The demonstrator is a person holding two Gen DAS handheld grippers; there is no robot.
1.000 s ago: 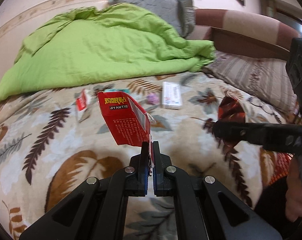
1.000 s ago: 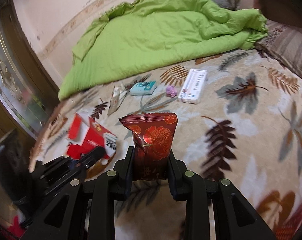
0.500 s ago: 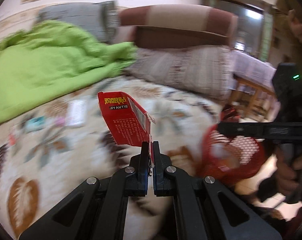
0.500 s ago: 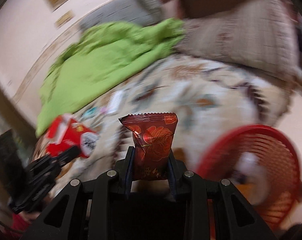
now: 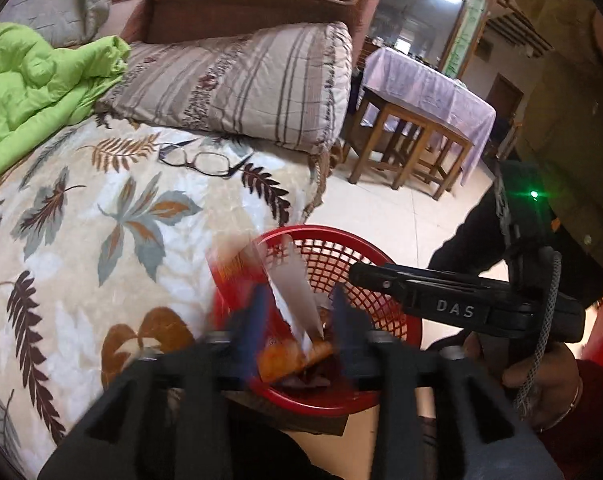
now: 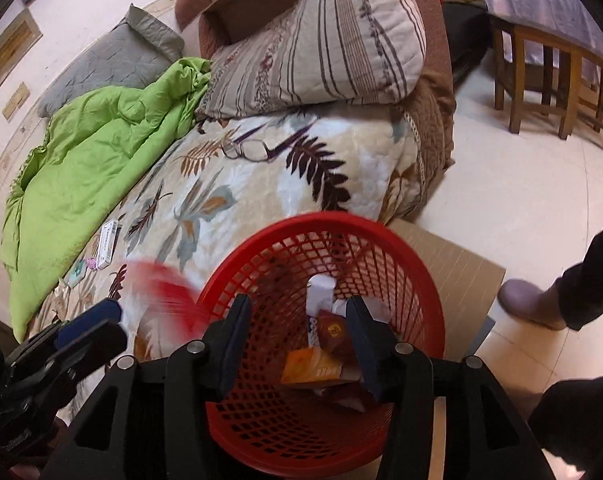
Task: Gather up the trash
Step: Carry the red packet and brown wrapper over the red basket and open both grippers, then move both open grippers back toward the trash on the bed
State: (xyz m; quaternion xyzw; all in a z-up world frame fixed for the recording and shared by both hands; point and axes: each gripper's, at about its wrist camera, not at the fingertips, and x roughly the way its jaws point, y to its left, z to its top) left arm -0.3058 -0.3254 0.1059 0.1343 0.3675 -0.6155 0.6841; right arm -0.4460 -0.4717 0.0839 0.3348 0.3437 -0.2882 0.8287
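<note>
A red mesh basket [image 5: 329, 233] [image 6: 321, 218] stands on the floor against the bed's edge. My left gripper [image 5: 297, 308] hovers over its near rim, open and blurred. The red carton [image 5: 237, 276] is a loose blur between and above the spread fingers; in the right wrist view it is a red smear [image 6: 169, 288] just outside the rim, beside the left gripper [image 6: 101, 326]. Open and holding nothing, my right gripper [image 6: 297, 304] [image 5: 361, 274] hangs over the basket's mouth. The dark red snack packet [image 6: 333, 332] lies inside with an orange box [image 6: 313, 366] and other litter.
Glasses [image 5: 199, 160] [image 6: 251, 150] lie on the leaf-patterned blanket near a striped pillow [image 5: 237, 80]. A white box [image 6: 107, 246] and small scraps remain by the green quilt [image 6: 81, 168]. Cardboard [image 6: 453, 264] lies under the basket. Wooden stools [image 5: 405, 148] and a person's foot [image 6: 529, 304] are on the floor.
Both grippers swung right from the bed to the basket and opened. The snack packet left the right gripper and lies in the basket. The red carton came free of the left gripper.
</note>
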